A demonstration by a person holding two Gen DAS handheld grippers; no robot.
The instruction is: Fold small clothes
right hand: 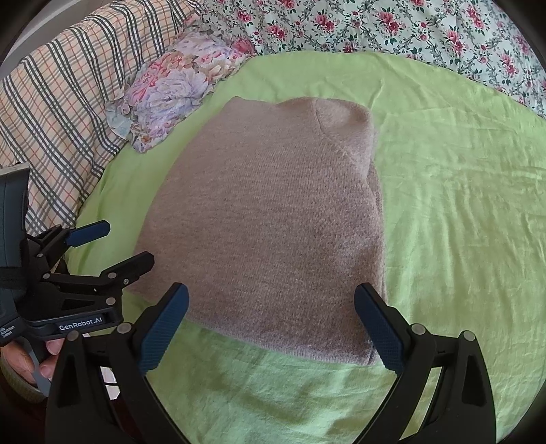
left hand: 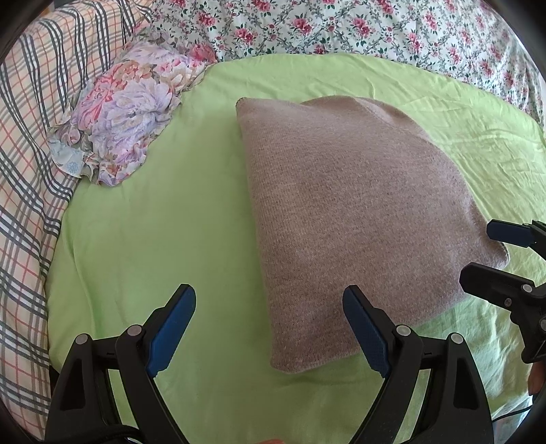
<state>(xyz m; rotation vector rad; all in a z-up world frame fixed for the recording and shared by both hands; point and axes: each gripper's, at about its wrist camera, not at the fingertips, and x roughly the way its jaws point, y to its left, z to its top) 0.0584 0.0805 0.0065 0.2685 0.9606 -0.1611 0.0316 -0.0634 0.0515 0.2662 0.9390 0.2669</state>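
Left gripper [left hand: 269, 328] — jaws spread wide, nothing between the blue pads, hovering at the near left corner of the sweater [left hand: 358, 218]. Right gripper [right hand: 273, 328] — also spread wide and empty, above the sweater's near edge. Sweater: pinkish-grey knit, folded into a rough rectangle, lying flat on the green sheet [right hand: 460, 205]. Beyond its far left corner, a small flowered pillow [left hand: 126, 116]; left of that, plaid bedding [left hand: 30, 143]. Floral quilt [right hand: 392, 27] along the far side.
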